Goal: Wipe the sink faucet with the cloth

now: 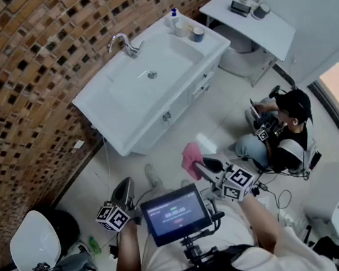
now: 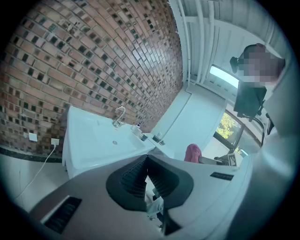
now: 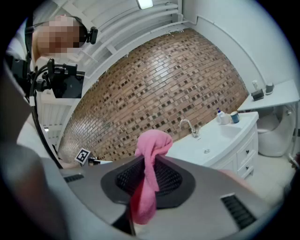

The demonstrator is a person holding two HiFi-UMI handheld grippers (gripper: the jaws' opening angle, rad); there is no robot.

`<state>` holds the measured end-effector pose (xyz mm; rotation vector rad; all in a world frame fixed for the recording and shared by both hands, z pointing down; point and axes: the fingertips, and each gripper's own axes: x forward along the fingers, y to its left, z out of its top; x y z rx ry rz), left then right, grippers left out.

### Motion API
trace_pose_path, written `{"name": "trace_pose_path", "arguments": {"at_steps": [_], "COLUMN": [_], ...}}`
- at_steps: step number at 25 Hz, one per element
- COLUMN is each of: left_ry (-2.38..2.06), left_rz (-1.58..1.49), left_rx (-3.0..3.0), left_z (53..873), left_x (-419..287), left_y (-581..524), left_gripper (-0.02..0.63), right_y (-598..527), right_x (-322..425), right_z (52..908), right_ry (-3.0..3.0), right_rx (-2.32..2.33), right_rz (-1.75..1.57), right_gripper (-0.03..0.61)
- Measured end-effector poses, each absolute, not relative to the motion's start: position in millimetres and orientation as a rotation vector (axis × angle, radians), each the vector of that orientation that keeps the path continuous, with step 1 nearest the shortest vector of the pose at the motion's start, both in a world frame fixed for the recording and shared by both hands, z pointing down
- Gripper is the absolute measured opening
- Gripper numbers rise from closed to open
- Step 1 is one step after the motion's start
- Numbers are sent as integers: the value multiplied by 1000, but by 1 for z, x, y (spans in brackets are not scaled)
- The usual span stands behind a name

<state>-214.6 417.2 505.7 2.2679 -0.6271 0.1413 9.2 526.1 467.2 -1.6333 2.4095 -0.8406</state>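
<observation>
Head view: white rectangular sink basin (image 1: 128, 88) ahead, both claws held well short of it.
Round metal drain (image 1: 152, 74) sits mid-basin, and the curved chrome faucet (image 1: 123, 43) stands at the back rim by the brown mosaic-tile wall (image 1: 26, 51). A white pump bottle (image 1: 174, 18) and a small blue cup (image 1: 198, 34) stand on the sink's far corner; cup contents unreadable. Right gripper (image 3: 149, 176) is clenched on the pink cloth (image 3: 151, 149), which is bunched above the jaws with its tail hanging below. Left gripper (image 2: 146, 174) is pinched fully together, empty.
</observation>
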Motion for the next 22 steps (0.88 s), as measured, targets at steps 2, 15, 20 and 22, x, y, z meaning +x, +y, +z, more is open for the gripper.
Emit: {"name": "trace_pose_path", "arguments": {"at_steps": [2,15,20,22], "left_ry": [-619,-507,-464,-440], "left_rz": [145,160,177,191], "left_rx": [2269,2320,2334,2351], "left_z": [505,499,505,505], "left_x": [-213,-205,-209,-209], "left_y": [403,297,260,247], "left_gripper": [3,3,3,3], "right_y": [516,425,390,377], "right_x": [8,-19,-30,-33], "right_z": [467,469,468,469], "right_ry": [2393,2376,2358,2356], "right_rx": [-1640,-1689,-1731,-1752], "right_rz": [-853,-874,-863,-862], "right_gripper": [81,81,81,81]}}
